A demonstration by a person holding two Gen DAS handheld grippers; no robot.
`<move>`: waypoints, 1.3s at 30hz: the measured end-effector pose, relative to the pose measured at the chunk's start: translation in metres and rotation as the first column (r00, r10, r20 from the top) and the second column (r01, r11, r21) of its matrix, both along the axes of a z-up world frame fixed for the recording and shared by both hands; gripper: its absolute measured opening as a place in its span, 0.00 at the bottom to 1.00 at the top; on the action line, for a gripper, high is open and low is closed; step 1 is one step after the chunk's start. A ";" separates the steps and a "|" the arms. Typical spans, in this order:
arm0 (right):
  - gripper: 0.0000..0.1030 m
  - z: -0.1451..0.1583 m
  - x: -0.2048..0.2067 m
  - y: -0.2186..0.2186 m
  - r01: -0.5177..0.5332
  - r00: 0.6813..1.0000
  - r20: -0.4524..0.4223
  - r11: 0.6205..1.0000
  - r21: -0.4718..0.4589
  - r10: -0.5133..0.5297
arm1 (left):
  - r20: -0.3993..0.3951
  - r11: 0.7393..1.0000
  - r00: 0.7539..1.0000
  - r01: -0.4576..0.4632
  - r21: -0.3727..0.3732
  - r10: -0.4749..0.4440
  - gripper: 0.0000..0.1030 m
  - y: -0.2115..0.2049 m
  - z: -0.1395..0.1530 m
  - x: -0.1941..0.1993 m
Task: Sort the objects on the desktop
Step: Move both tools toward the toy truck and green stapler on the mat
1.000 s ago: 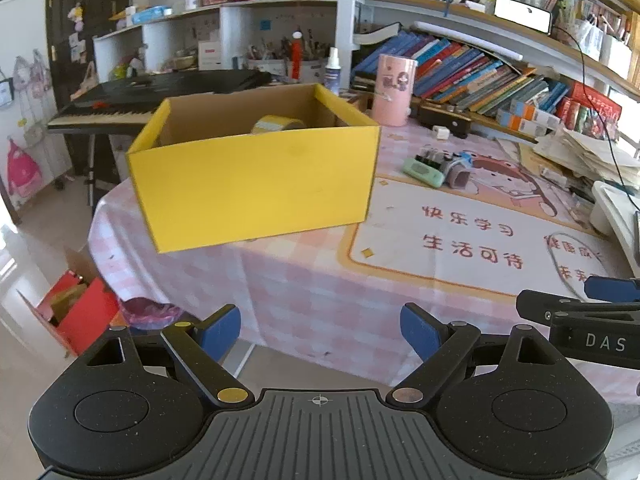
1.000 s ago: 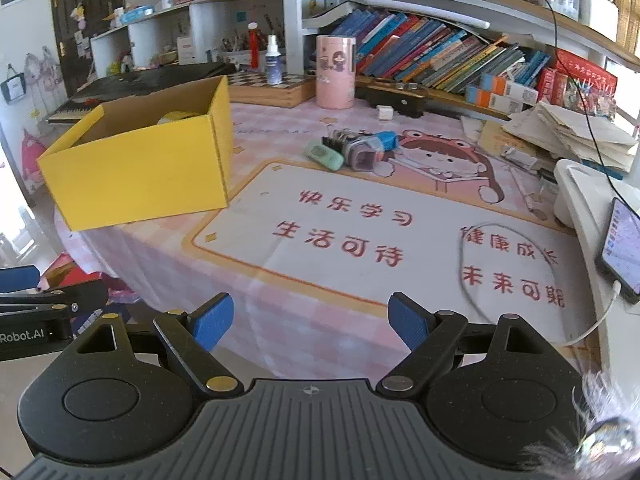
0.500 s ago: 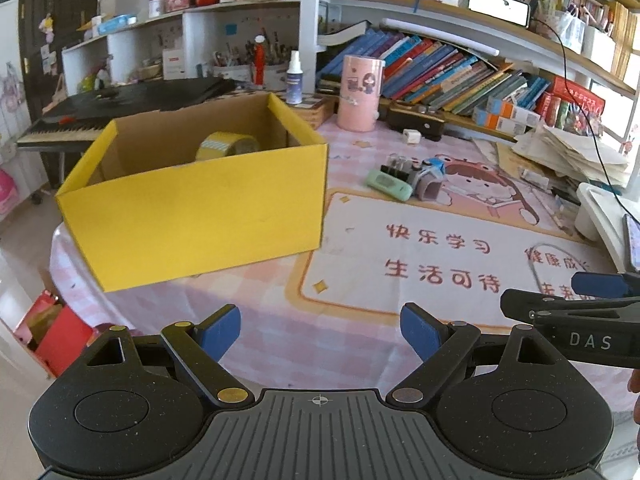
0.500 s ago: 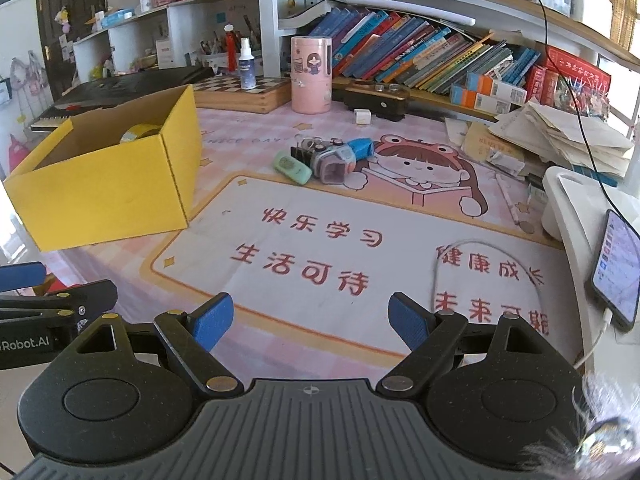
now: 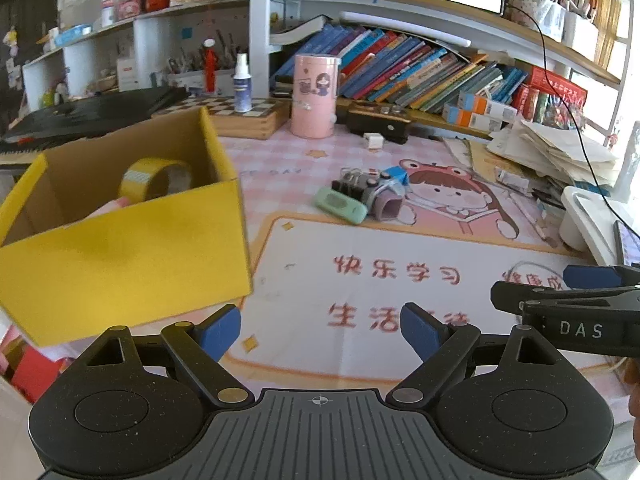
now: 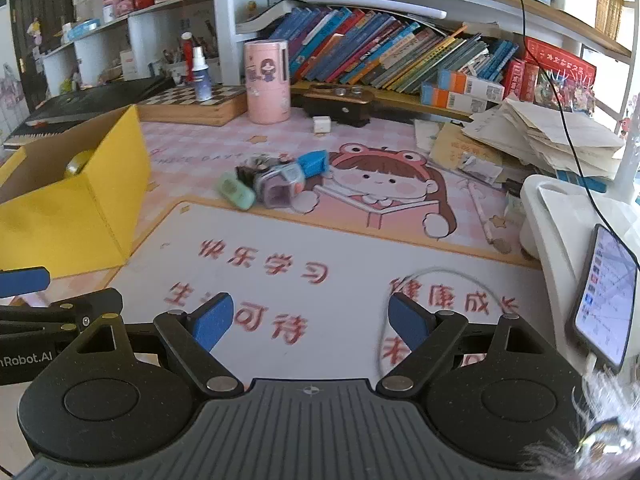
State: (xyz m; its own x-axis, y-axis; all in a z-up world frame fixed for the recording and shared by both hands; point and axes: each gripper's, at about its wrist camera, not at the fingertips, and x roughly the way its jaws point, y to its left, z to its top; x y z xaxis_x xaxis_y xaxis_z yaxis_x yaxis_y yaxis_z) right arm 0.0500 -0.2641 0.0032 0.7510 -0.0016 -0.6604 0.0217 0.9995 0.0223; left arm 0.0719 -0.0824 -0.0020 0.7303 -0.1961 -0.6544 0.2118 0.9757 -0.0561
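Left gripper (image 5: 320, 330): jaws spread wide, nothing between the blue pads, hanging over the near edge of the desk mat (image 5: 400, 248). Right gripper (image 6: 310, 320): also wide open and empty, over the mat's near edge, above the red printed characters. In the left wrist view the right gripper's arm shows at the right border; in the right wrist view the left gripper's arm shows at the left border.

Yellow box (image 5: 120, 256) stands open-topped at the table's near left corner, just beside the mat's left edge. Inside it a yellow tape roll (image 5: 156, 178) leans on edge; something pink lies near it, too hidden to identify.

Small cluster at the far edge of the mat, well apart from both grippers: green case (image 6: 236, 191) at the left, touching a bunch of black binder clips (image 5: 352, 186) and a purple-grey gadget (image 6: 280, 190), with a blue item (image 6: 314, 163) at the right end.

Toward the table's far edge: pink cylindrical holder (image 6: 267, 80), upright, a chessboard box (image 6: 192, 106) with a spray bottle (image 6: 201, 76) on it, white cube (image 6: 322, 125). Phone (image 6: 606, 300) propped at the right edge; paper stack (image 6: 540, 136) at the far right corner.
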 end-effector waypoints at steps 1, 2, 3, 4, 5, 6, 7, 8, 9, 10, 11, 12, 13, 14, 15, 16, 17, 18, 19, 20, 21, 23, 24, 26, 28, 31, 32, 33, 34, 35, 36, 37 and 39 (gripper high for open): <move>0.82 0.000 0.004 -0.003 0.002 1.000 0.000 1.000 0.001 -0.002 | 0.000 1.000 1.000 0.004 0.000 -0.004 0.87 -0.004 0.000 0.004; 0.82 0.000 0.008 -0.007 0.003 1.000 0.001 1.000 0.003 -0.003 | 0.001 1.000 1.000 0.008 0.001 -0.008 0.87 -0.007 0.000 0.007; 0.82 0.000 0.011 -0.010 0.002 1.000 0.003 1.000 0.003 -0.002 | 0.002 1.000 1.000 0.011 0.002 -0.011 0.87 -0.011 0.000 0.010; 0.82 0.001 0.015 -0.013 0.001 1.000 0.004 1.000 0.004 -0.001 | 0.002 1.000 1.000 0.013 0.004 -0.013 0.87 -0.014 0.000 0.013; 0.82 0.001 0.019 -0.017 0.000 1.000 0.005 1.000 0.005 0.000 | 0.001 1.000 1.000 0.014 0.005 -0.014 0.87 -0.017 -0.001 0.016; 0.82 0.001 0.022 -0.019 -0.001 1.000 0.006 1.000 0.007 0.001 | 0.001 1.000 1.000 0.015 0.006 -0.015 0.87 -0.021 -0.001 0.019; 0.82 0.001 0.026 -0.022 -0.003 1.000 0.007 1.000 0.009 0.003 | 0.001 1.000 1.000 0.014 0.008 -0.014 0.87 -0.024 -0.001 0.022; 0.82 0.001 0.030 -0.025 -0.005 1.000 0.008 1.000 0.011 0.005 | 0.000 1.000 1.000 0.013 0.008 -0.013 0.87 -0.027 -0.001 0.024; 0.82 0.001 0.034 -0.028 -0.008 1.000 0.008 1.000 0.013 0.007 | -0.002 1.000 1.000 0.011 0.009 -0.011 0.87 -0.030 -0.001 0.027; 0.82 0.001 0.036 -0.031 -0.011 1.000 0.008 1.000 0.015 0.010 | -0.003 1.000 1.000 0.008 0.009 -0.008 0.87 -0.032 -0.001 0.030; 0.82 0.001 0.040 -0.033 -0.015 1.000 0.008 1.000 0.017 0.015 | -0.006 1.000 1.000 0.006 0.010 -0.006 0.87 -0.035 -0.002 0.032; 0.82 0.001 0.044 -0.036 -0.019 1.000 0.008 1.000 0.020 0.019 | -0.008 1.000 1.000 0.004 0.012 -0.004 0.87 -0.037 -0.002 0.034; 0.82 0.001 0.046 -0.038 -0.023 1.000 0.008 0.999 0.022 0.023 | -0.009 1.000 1.000 0.001 0.014 -0.001 0.87 -0.040 -0.002 0.036; 0.82 0.001 0.049 -0.041 -0.027 1.000 0.008 0.999 0.025 0.027 | -0.009 1.000 1.000 -0.002 0.016 0.002 0.87 -0.042 -0.002 0.037; 0.82 0.001 0.052 -0.043 -0.030 1.000 0.008 0.999 0.029 0.030 | -0.010 1.000 1.000 -0.006 0.019 0.006 0.87 -0.044 -0.002 0.039; 0.82 0.001 0.055 -0.046 -0.033 0.999 0.009 0.999 0.033 0.033 | -0.011 1.000 1.000 -0.009 0.021 0.010 0.87 -0.047 -0.002 0.041; 0.82 0.001 0.058 -0.048 -0.035 0.999 0.010 0.999 0.038 0.034 | -0.012 1.000 1.000 -0.014 0.023 0.014 0.87 -0.048 -0.002 0.043; 0.82 0.001 0.060 -0.051 -0.036 0.999 0.011 0.998 0.044 0.036 | -0.012 0.999 1.000 -0.020 0.026 0.020 0.87 -0.050 -0.002 0.045; 0.82 0.002 0.063 -0.053 -0.038 0.999 0.012 0.998 0.049 0.037 | -0.013 0.999 1.000 -0.026 0.029 0.026 0.87 -0.052 -0.002 0.047; 0.82 0.002 0.065 -0.055 -0.039 0.999 0.013 0.998 0.055 0.038 | -0.013 0.999 0.999 -0.032 0.031 0.033 0.87 -0.053 -0.002 0.048; 0.82 0.002 0.068 -0.058 -0.041 0.999 0.016 0.997 0.063 0.040 | -0.014 0.999 0.999 -0.039 0.033 0.040 0.87 -0.054 -0.002 0.050; 0.82 0.004 0.073 -0.061 -0.049 0.999 0.022 0.996 0.077 0.048 | -0.015 0.998 0.998 -0.053 0.036 0.053 0.87 -0.056 -0.002 0.054; 0.82 0.004 0.075 -0.062 -0.055 0.998 0.026 0.995 0.081 0.053 | -0.014 0.998 0.998 -0.059 0.038 0.059 0.87 -0.057 -0.002 0.055; 0.82 0.005 0.079 -0.064 -0.071 0.997 0.035 0.994 0.086 0.068 | -0.012 0.997 0.998 -0.068 0.042 0.068 0.87 -0.060 -0.001 0.058; 0.82 0.006 0.083 -0.065 -0.083 0.996 0.039 0.992 0.091 0.080 | -0.009 0.996 0.997 -0.074 0.047 0.074 0.86 -0.062 -0.001 0.061; 0.82 0.006 0.090 -0.068 -0.096 0.995 0.045 0.990 0.100 0.092 | -0.009 0.996 0.997 -0.079 0.052 0.080 0.86 -0.065 0.000 0.066; 0.82 0.006 0.092 -0.068 -0.099 0.994 0.046 0.990 0.103 0.095 | -0.011 0.995 0.997 -0.081 0.052 0.081 0.86 -0.066 -0.001 0.067; 0.82 0.006 0.094 -0.070 -0.100 0.994 0.046 0.989 0.105 0.096 | -0.012 0.995 0.997 -0.081 0.053 0.082 0.86 -0.067 -0.001 0.069; 0.82 0.006 0.095 -0.071 -0.101 0.994 0.047 0.989 0.108 0.097 | -0.014 0.995 0.997 -0.080 0.054 0.081 0.86 -0.068 -0.001 0.071; 0.82 0.006 0.097 -0.072 -0.103 0.994 0.048 0.989 0.111 0.098 | -0.014 0.995 0.997 -0.080 0.056 0.081 0.86 -0.070 -0.001 0.072; 0.82 0.006 0.099 -0.073 -0.104 0.994 0.050 0.988 0.115 0.099 | -0.012 0.995 0.997 -0.080 0.059 0.081 0.86 -0.071 -0.001 0.073; 0.82 0.006 0.101 -0.074 -0.105 0.994 0.051 0.987 0.118 0.100 | -0.011 0.995 0.996 -0.082 0.062 0.083 0.86 -0.072 -0.001 0.075; 0.82 0.006 0.104 -0.076 -0.109 0.993 0.052 0.987 0.121 0.103 | -0.013 0.994 0.996 -0.086 0.065 0.087 0.86 -0.075 -0.002 0.080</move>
